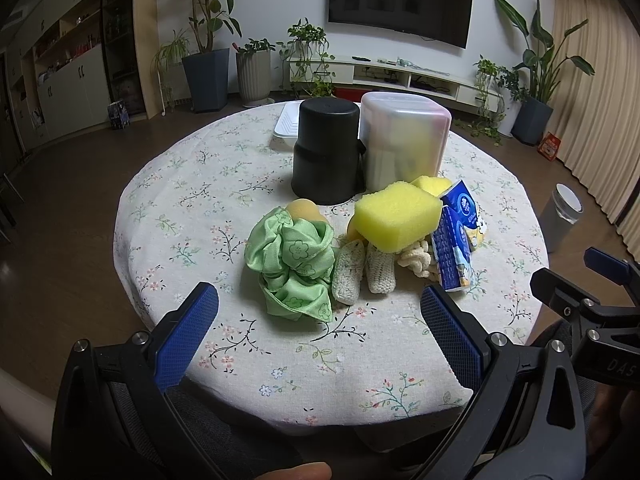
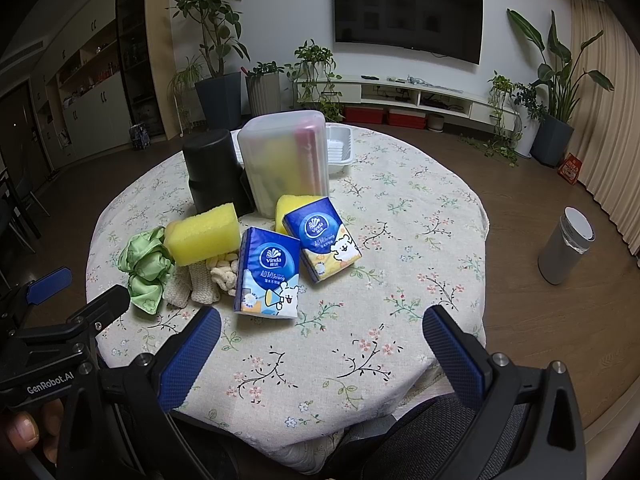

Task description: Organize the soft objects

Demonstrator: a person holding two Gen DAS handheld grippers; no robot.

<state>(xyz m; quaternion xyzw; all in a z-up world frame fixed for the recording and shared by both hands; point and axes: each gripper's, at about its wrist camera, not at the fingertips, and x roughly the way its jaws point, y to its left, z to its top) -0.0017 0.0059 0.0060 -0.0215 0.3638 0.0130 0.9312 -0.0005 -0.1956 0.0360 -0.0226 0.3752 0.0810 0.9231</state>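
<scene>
Hovering low at the near edge of the round, floral-clothed surface [image 1: 180, 184], the left gripper [image 1: 320, 312] has its blue-padded fingers spread wide and holds nothing; the right gripper [image 2: 322, 332] is likewise spread and empty, beside it; just ahead of the left one lies the crumpled green floral cloth [image 1: 294, 264], touching two knitted cream tubes [image 1: 366, 268] and a cream braided piece [image 1: 418, 262]; a yellow rectangular sponge [image 1: 398, 216] rests on top of that heap, with a second yellow sponge [image 2: 288, 204] behind; two blue tissue packets [image 2: 270, 272] lean nearest the right gripper; further back stand an upturned black plastic cup [image 1: 326, 152], a translucent lidded box [image 1: 404, 136] and a white tray [image 1: 286, 124]. Likely risk: pulling the cloth could drag the tubes and tip the perched sponge; a hard pinch on a leaning packet may topple it.
</scene>
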